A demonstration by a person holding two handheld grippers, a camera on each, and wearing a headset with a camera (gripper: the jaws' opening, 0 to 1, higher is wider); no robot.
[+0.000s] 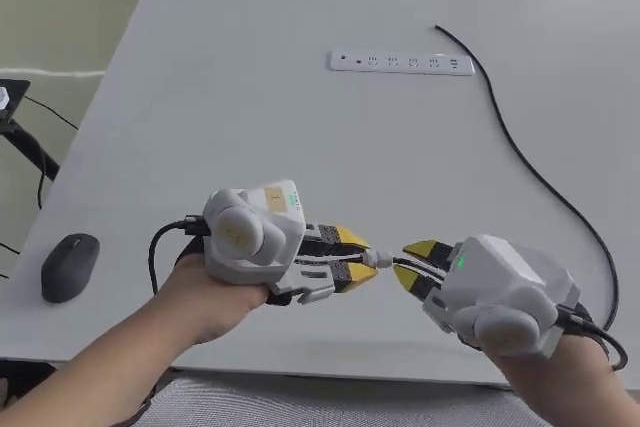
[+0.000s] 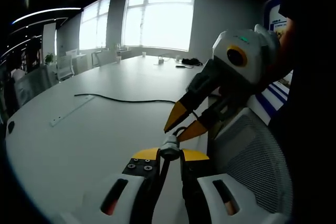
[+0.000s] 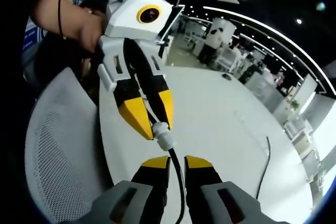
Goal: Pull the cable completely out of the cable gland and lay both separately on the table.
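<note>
While both tools hover over the near edge of the table (image 1: 300, 127), my left gripper (image 1: 360, 259) is clamped on the white cable gland (image 1: 381, 259). Its black cable (image 1: 401, 264) runs rightward into my right gripper (image 1: 414, 265), pinched between closed jaws.

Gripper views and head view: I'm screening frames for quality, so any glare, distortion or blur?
Left gripper view: windows blown out, fisheye bends the table edge, gland sharp. Right gripper view: strong fisheye bowing, no glare, cable sharp. Head view: soft even light, faint shadows, straight lines.
</note>
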